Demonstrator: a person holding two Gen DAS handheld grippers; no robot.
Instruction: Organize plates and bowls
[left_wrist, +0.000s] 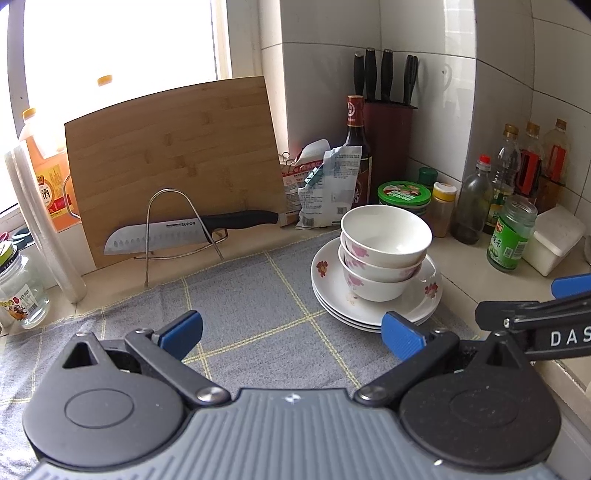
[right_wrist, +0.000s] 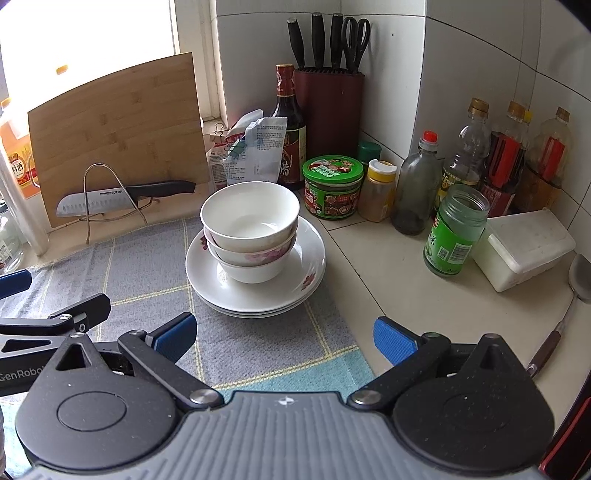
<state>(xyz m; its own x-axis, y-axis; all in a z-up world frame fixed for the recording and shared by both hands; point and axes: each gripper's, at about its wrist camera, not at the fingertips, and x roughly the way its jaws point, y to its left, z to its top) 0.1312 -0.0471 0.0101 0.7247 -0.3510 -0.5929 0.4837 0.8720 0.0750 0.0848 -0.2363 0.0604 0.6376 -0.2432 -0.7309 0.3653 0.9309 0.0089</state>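
Three white flowered bowls (left_wrist: 386, 243) (right_wrist: 250, 218) are nested on a stack of three white plates (left_wrist: 332, 291) (right_wrist: 207, 280), all standing on a grey checked cloth (left_wrist: 258, 306) (right_wrist: 147, 266). My left gripper (left_wrist: 291, 336) is open and empty, hovering over the cloth in front and left of the stack. My right gripper (right_wrist: 284, 338) is open and empty too, just short of the plates' front edge. In the left wrist view the right gripper's fingers (left_wrist: 570, 286) show at the right edge.
A bamboo cutting board (left_wrist: 173, 162) leans at the back with a knife (left_wrist: 192, 232) on a wire rack. Bottles (right_wrist: 476, 155), jars (right_wrist: 456, 230), a knife block (right_wrist: 328, 110) and a white box (right_wrist: 524, 247) crowd the back right counter. A ladle (right_wrist: 576, 280) lies at the right.
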